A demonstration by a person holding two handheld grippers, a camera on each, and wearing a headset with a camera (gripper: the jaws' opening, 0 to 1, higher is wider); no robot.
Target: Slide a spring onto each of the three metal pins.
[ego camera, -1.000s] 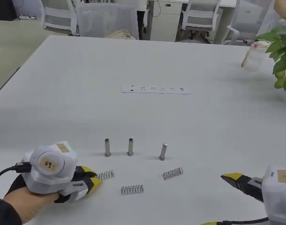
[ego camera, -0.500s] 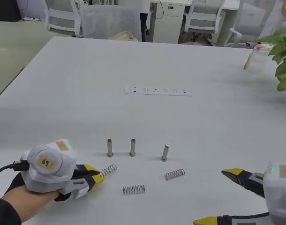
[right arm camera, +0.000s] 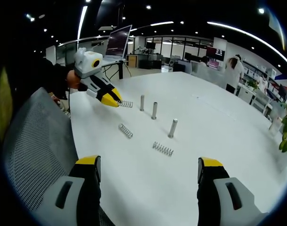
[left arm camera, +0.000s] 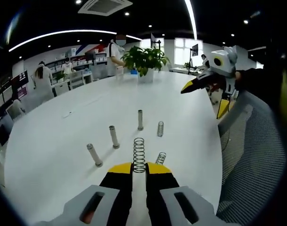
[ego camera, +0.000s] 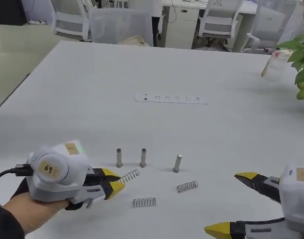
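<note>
Pinching one end of a spring (ego camera: 129, 175), the left gripper (ego camera: 115, 183) was seen with its jaws pressed together on the coil. It was held near the middle pin (ego camera: 143, 157), to that pin's left and on the person's side of it. The spring was carried slanted out from the yellow tips, its free end turned toward the row of pins and stopped short of them.

Three pins were stood upright in a row on the table (ego camera: 82, 99). The left pin (ego camera: 119, 157) was set just beside the middle pin, and the right pin (ego camera: 177, 163) somewhat further off on its other side. All three pins were seen bare.

A second spring (ego camera: 144, 201) was laid flat on the table, on the person's side of the middle pin and apart from it. A third spring (ego camera: 187, 186) was laid flat to the right of the middle pin, near the right pin.

The right gripper (ego camera: 230, 203) was held well to the right of the middle pin and nearer the person, its jaws spread wide with nothing between them. A power strip (ego camera: 171, 98) was set well beyond the middle pin.
</note>
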